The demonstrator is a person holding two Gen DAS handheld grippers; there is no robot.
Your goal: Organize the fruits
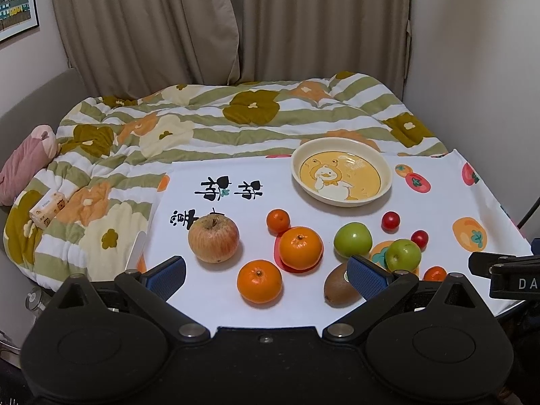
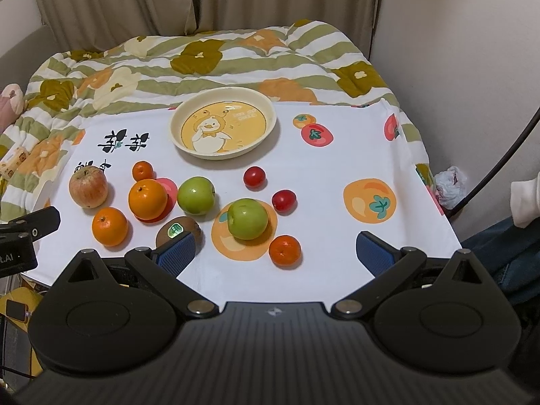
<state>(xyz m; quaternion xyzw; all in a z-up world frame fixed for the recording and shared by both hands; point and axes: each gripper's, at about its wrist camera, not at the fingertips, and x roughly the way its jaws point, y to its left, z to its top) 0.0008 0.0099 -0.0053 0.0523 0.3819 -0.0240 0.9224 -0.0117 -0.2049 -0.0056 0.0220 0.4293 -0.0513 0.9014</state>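
Both grippers are being held low at the near table edge, left gripper (image 1: 266,275) and right gripper (image 2: 275,251) with jaws wide apart, nothing being gripped; fruits (image 2: 148,199) are being left scattered on the cloth (image 2: 337,168), near side of the empty duck plate (image 2: 222,123)

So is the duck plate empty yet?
Empty. The duck plate shows its whole printed base, and every fruit sits on the tablecloth.

Right gripper (image 2: 275,253) jaws spread wide; small orange (image 2: 284,250) between them, plate (image 2: 222,123) at 12 o'clock.
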